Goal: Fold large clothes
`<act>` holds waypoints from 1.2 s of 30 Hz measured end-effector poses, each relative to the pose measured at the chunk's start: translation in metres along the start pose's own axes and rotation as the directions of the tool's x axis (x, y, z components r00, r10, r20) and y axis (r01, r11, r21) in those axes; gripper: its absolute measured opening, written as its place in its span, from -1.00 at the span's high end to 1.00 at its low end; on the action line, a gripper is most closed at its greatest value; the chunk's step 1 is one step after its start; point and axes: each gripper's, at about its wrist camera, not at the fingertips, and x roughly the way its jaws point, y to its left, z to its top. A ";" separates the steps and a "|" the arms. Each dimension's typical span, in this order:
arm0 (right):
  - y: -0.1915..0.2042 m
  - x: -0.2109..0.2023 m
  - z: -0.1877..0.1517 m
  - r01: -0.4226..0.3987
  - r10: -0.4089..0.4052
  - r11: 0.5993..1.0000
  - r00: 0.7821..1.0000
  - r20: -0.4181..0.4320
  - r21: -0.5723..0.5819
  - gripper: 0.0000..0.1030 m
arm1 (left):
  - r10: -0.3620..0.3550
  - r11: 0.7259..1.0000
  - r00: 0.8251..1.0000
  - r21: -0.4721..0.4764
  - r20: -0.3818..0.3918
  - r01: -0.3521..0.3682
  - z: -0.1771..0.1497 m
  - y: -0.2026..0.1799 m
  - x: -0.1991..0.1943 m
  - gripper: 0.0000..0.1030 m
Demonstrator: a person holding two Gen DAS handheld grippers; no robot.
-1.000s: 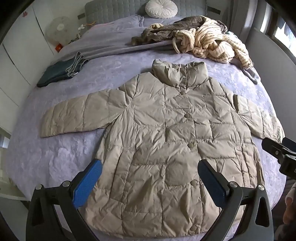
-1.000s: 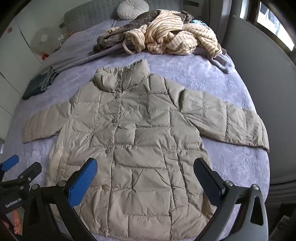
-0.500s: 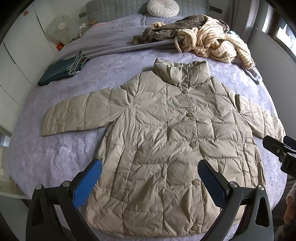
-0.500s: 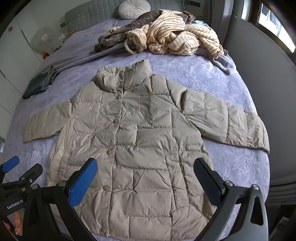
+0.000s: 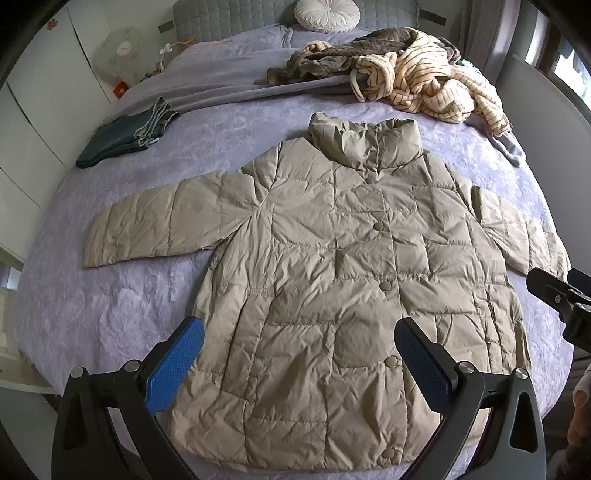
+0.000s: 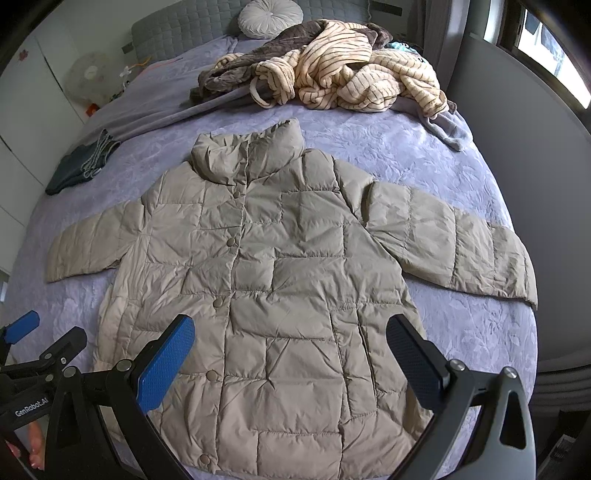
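- My left gripper (image 5: 299,360) hangs over the hem end of the puffer jacket (image 5: 332,280), jaws spread wide with nothing between the blue pads.
- My right gripper (image 6: 290,354) is likewise spread wide and empty, above the lower front of the same garment; its frame also shows at the right edge of the left wrist view.
- The puffer jacket lies flat and face up on the bed (image 5: 110,306), front snapped closed, collar toward the headboard, left sleeve (image 5: 155,225) and right sleeve (image 6: 454,247) both stretched out sideways.
- Handling, as I judge it: quilted down fill, so light, soft and springy; the smooth shell looks slippery, and folds will likely puff back open unless pressed.
- Hold points I would choose: a sleeve cuff or the hem corners, pinching deep over a stitched seam so the shell does not slide out.
- A striped robe (image 5: 424,88) heaped near the pillow (image 5: 327,14) and dark folded clothes (image 5: 125,136) lie well apart from the jacket.
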 end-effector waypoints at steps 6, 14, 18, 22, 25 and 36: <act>0.000 0.000 0.000 0.003 -0.003 1.000 1.000 0.002 -0.002 -1.00 | 0.004 1.000 1.000 -0.003 -0.002 -0.004 -0.005 0.004 0.002 -1.00; 0.000 0.000 0.000 0.001 -0.001 1.000 1.000 0.000 -0.001 -1.00 | 0.005 1.000 1.000 -0.002 -0.005 -0.005 -0.003 0.004 0.002 -1.00; 0.000 0.000 0.000 0.003 -0.003 1.000 1.000 0.000 0.000 -1.00 | 0.005 1.000 1.000 -0.001 -0.004 -0.005 -0.003 0.004 0.002 -1.00; 0.000 0.000 0.001 0.003 -0.003 1.000 1.000 0.000 -0.001 -1.00 | 0.005 1.000 1.000 0.000 -0.006 -0.005 -0.002 0.003 0.002 -1.00; 0.000 0.000 0.001 0.004 -0.004 1.000 1.000 0.000 -0.002 -1.00 | 0.006 1.000 1.000 0.000 -0.007 -0.006 -0.003 0.004 0.002 -1.00; 0.000 0.000 0.000 0.005 -0.005 1.000 1.000 0.001 -0.003 -1.00 | 0.006 1.000 1.000 -0.001 -0.009 -0.006 -0.004 0.004 0.003 -1.00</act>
